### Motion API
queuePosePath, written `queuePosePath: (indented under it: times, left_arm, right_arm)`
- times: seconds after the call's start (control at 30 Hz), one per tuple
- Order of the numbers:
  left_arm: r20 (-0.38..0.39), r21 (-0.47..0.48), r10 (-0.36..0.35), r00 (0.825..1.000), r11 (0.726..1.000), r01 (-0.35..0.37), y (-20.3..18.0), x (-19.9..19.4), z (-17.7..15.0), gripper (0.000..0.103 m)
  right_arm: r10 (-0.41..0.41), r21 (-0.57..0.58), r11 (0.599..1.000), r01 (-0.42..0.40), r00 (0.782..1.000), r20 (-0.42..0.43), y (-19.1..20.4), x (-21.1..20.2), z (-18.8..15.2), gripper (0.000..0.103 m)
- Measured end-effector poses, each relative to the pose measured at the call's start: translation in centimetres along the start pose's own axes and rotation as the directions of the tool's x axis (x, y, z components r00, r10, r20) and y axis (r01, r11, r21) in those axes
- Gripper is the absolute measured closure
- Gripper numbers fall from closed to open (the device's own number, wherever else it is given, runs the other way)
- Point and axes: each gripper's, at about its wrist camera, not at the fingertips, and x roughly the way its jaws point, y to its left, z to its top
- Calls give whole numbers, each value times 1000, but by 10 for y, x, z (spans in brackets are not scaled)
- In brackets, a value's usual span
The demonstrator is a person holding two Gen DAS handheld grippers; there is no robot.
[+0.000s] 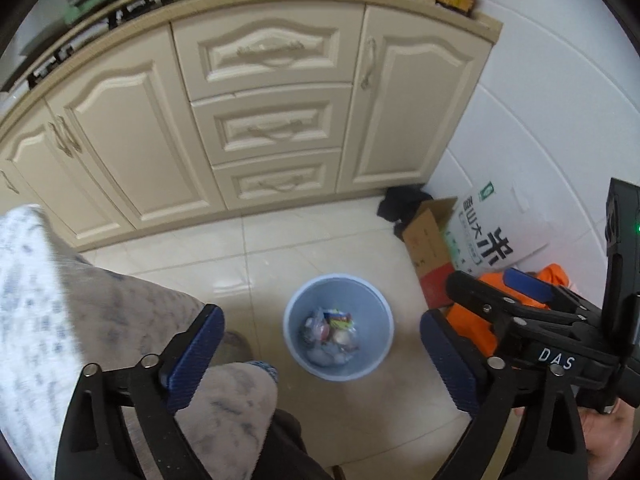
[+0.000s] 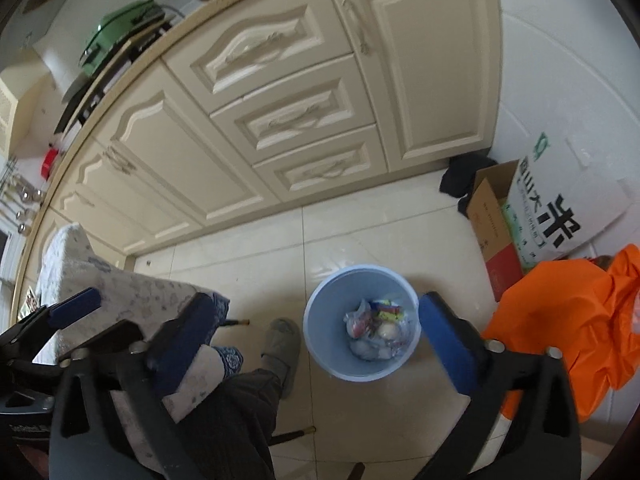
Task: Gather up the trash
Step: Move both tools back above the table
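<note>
A light blue bin (image 1: 298,308) (image 2: 326,308) stands on the tiled floor, holding crumpled plastic bags and coloured wrappers (image 1: 332,334) (image 2: 376,328). My left gripper (image 1: 324,360) hangs above it, blue pads wide apart and nothing between them. My right gripper (image 2: 320,344) is open too and empty, with the bin just inside its right finger. In the left wrist view the right gripper (image 1: 500,290) shows at the right, over the orange bag. The left gripper's blue fingertip (image 2: 76,306) shows at the far left of the right wrist view.
Cream cabinets (image 1: 272,120) with drawers run behind the bin. A cardboard box (image 1: 428,248), a white rice bag (image 1: 492,232) and an orange bag (image 2: 560,320) sit in the right corner. A grey patterned cloth (image 1: 60,300) and a person's leg with a slipper (image 2: 282,344) are at the left.
</note>
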Motion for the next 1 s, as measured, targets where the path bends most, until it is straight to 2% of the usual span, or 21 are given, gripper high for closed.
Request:
queuePosePath:
  times: [0.27, 0.47, 0.63, 0.83, 1.0]
  left_arm:
    - [118, -6, 16, 993, 1000, -15, 4, -85, -54, 1]
    - [221, -39, 22, 975, 999, -14, 32, -159, -87, 1]
    - [311, -79, 63, 948, 996, -40, 55, -220, -119, 1]
    - [402, -148, 141, 904, 985, -88, 85, -290, -165, 1]
    - [451, -214, 210, 867, 969, -123, 99, -332, -202, 1]
  right_arm:
    - [-11, -11, 1000, 11, 999, 46, 21, -33, -3, 0]
    - [7, -52, 999, -1, 994, 105, 54, -67, -2, 0]
    - [48, -105, 994, -30, 984, 172, 95, -102, 1, 0]
    - [121, -198, 977, -74, 964, 236, 155, -137, 1, 0]
    - [191, -293, 950, -112, 948, 256, 210, -157, -6, 0]
